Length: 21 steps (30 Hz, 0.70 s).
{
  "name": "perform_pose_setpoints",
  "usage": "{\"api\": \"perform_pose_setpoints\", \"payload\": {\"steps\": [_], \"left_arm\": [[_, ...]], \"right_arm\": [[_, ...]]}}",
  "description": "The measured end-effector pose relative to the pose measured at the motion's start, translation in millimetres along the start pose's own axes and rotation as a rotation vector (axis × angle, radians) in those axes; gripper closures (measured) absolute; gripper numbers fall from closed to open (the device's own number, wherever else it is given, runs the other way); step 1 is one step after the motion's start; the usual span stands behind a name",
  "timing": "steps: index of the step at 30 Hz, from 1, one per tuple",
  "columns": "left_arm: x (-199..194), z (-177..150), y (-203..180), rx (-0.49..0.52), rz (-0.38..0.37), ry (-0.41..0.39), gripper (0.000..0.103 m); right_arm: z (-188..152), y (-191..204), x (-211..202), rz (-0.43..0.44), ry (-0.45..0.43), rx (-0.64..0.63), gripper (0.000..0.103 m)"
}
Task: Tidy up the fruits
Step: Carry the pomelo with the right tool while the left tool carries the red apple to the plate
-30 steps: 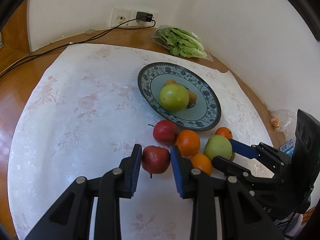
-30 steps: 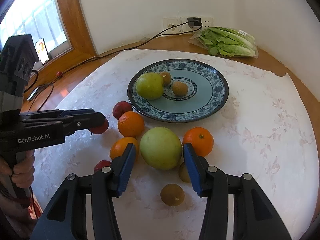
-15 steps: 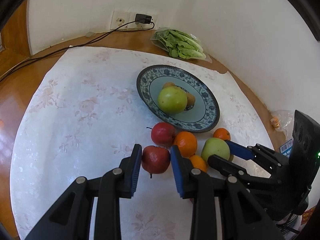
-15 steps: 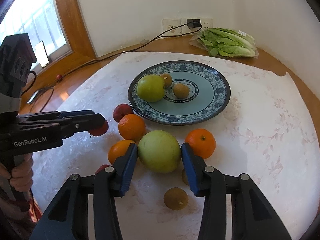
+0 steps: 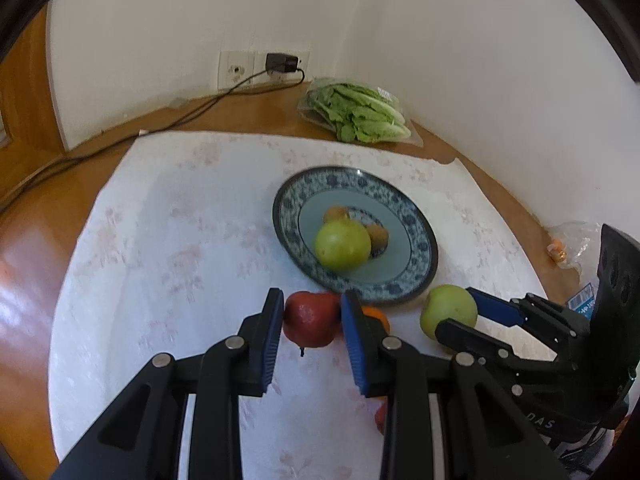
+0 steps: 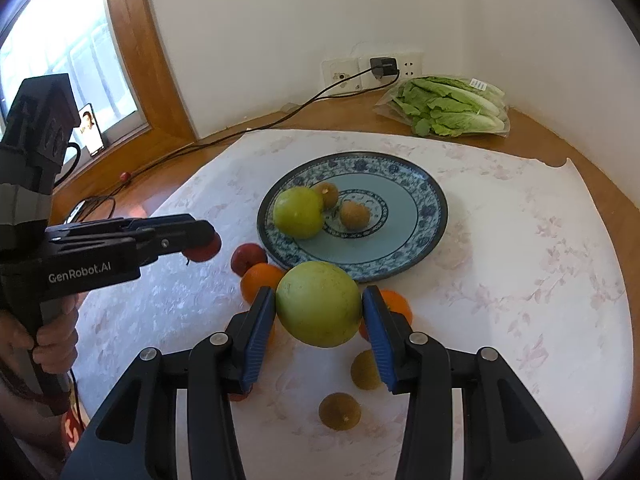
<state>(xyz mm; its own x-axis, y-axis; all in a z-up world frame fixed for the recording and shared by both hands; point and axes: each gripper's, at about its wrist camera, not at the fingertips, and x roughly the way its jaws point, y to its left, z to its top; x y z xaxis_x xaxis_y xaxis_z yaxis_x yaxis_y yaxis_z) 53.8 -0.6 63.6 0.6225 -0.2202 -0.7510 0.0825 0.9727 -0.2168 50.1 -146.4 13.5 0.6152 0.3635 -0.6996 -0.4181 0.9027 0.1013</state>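
Your left gripper (image 5: pixel 312 326) is clenched on the red apple (image 5: pixel 311 323) and has lifted it off the cloth (image 5: pixel 180 240) since a second ago. Your right gripper (image 6: pixel 319 312) (its jaws were just closing) now grasps the big green apple (image 6: pixel 319 303), raised near the plate (image 6: pixel 420 248) rim.
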Motion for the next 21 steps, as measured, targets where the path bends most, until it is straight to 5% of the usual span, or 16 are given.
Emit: {"api": "perform_pose_setpoints", "payload": {"steps": [21], "left_arm": [[20,45,0,0.001,0.0,-0.014,0.072]], "right_arm": [[40,-24,4,0.011,-0.02,0.037,0.057]]}}
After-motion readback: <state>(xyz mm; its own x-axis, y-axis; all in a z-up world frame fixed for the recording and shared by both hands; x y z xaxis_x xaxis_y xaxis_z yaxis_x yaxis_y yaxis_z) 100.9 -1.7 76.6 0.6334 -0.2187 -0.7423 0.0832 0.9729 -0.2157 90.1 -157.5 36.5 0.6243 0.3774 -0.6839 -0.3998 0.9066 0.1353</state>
